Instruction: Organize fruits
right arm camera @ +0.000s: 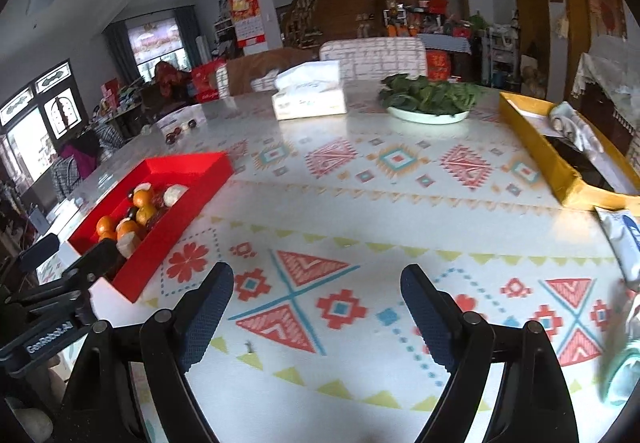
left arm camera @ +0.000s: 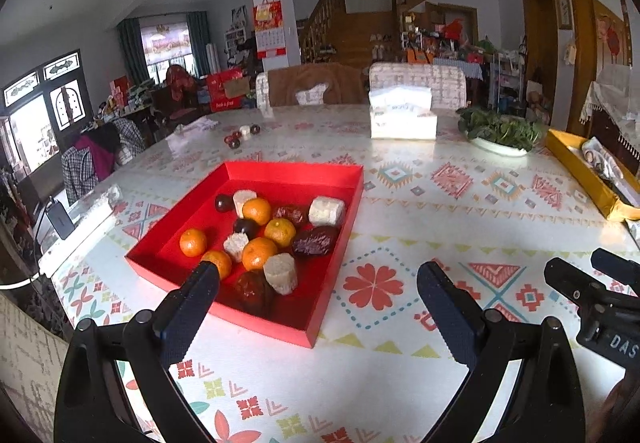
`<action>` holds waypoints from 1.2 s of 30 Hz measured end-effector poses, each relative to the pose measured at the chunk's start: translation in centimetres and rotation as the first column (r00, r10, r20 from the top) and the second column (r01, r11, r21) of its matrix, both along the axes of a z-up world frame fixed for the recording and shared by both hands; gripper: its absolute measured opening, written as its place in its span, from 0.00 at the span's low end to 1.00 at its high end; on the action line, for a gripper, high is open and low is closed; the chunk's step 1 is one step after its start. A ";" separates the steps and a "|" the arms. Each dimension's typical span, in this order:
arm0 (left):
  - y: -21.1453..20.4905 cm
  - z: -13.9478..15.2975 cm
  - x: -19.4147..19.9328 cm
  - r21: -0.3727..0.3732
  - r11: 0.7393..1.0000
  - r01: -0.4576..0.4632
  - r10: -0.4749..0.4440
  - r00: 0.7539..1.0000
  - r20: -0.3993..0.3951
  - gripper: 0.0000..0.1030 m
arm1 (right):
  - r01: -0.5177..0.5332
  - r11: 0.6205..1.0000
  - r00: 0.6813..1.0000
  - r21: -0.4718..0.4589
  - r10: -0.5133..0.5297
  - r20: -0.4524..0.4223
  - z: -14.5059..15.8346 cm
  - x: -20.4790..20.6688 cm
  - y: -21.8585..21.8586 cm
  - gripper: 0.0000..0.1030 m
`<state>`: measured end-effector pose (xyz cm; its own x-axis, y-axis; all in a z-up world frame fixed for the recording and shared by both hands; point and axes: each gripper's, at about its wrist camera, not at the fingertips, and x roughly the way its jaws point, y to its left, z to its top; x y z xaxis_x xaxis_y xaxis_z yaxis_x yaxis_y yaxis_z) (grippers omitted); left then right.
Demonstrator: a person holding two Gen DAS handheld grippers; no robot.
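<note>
A red tray (left arm camera: 256, 173) sits on the patterned table and holds several tangerines (left arm camera: 257, 210), dark plums (left arm camera: 315, 240) and pale sugarcane chunks (left arm camera: 326, 210). My left gripper (left arm camera: 318, 275) stands open just in front of the tray's near corner, with nothing between its fingers; its left fingertip overlaps a tangerine in the picture. In the right wrist view the same red tray (right arm camera: 184, 167) lies to the left, and my right gripper (right arm camera: 316, 279) hangs open over bare tablecloth, empty. The left gripper's body (right arm camera: 60, 283) shows at that view's left edge.
A tissue box (left arm camera: 402, 115), a plate of leafy greens (left arm camera: 500, 129) and a yellow box (left arm camera: 588, 179) stand toward the far and right side. A few small fruits (left arm camera: 242, 135) lie far back. A white packet (right arm camera: 624, 243) lies at the right edge. Chairs stand behind the table.
</note>
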<state>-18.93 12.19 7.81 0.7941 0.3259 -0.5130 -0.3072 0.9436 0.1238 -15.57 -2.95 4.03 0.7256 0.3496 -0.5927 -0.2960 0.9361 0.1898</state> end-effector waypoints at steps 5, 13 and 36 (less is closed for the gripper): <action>-1.5 2.7 -1.9 0.019 0.999 0.044 -0.046 0.990 0.133 0.96 | 0.032 0.999 0.999 -0.006 -0.032 -0.011 -0.1 0.2 -2.1 0.87; -4.0 6.3 -1.6 -0.072 0.963 0.260 -0.237 0.943 0.236 1.00 | 0.063 0.995 0.998 -0.075 -0.062 0.011 1.3 0.3 -4.7 0.87; 2.5 2.1 -0.4 -0.146 0.989 -0.026 0.050 0.986 0.158 1.00 | -0.184 0.970 0.983 -0.159 0.184 -0.013 0.4 -1.0 5.5 0.88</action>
<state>-19.36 14.64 9.90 0.8586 0.2899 -0.4228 -0.3480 0.9352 -0.0657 -16.53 2.53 4.39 0.6589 0.3785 -0.6501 -0.4661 0.8837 0.0420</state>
